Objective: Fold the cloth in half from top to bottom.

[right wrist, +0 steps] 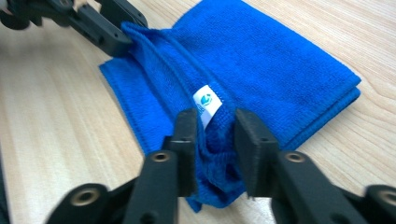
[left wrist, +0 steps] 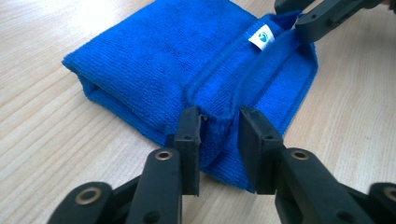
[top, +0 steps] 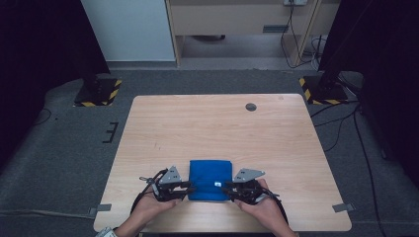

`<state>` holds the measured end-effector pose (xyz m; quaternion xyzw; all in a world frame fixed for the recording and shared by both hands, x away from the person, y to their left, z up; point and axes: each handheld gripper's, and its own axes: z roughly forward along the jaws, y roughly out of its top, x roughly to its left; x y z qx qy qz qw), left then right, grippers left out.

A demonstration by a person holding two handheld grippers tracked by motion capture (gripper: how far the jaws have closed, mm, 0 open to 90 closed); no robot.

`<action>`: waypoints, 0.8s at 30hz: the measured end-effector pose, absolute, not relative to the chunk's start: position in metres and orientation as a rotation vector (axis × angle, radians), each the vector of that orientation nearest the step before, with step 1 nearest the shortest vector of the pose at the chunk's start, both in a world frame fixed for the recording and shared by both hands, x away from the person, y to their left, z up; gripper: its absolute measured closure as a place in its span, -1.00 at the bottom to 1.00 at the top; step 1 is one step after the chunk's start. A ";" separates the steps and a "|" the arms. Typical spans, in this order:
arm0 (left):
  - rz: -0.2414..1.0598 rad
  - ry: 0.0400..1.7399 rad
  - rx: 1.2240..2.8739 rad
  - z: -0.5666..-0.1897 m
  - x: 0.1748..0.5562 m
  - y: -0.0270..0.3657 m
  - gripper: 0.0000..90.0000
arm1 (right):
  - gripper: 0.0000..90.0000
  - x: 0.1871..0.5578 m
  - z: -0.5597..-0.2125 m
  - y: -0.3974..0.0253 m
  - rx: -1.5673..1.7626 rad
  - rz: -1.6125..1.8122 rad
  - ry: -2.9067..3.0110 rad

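Observation:
A folded blue cloth (top: 210, 173) lies on the wooden table (top: 217, 128) near its front edge. A small white label (left wrist: 261, 37) sits on the cloth's top layer near the hem. My left gripper (top: 190, 187) is at the cloth's near left corner, with its jaws closed on the top layer's hem (left wrist: 219, 135). At the near right corner my right gripper (top: 228, 187) pinches bunched blue fabric (right wrist: 212, 140) just below the label (right wrist: 205, 103). A raised ridge of cloth runs between the two grippers. The lower layers lie flat.
A round grey grommet (top: 251, 106) sits at the table's far side. Strips of tape (top: 104, 207) mark the front corners. Black stands on striped bases (top: 99, 91) flank the far corners. Bare tabletop stretches beyond the cloth.

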<state>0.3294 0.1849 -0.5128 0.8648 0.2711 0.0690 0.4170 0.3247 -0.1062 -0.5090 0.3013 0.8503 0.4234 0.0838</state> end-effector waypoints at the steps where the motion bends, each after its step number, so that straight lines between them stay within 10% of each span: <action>1: 0.174 0.678 2.169 -0.512 0.329 0.185 0.51 | 0.41 0.324 -0.508 -0.106 0.897 1.263 2.539; 24: 0.153 0.672 2.020 -0.495 0.322 0.207 0.40 | 0.35 0.345 -0.511 -0.107 0.944 1.225 2.549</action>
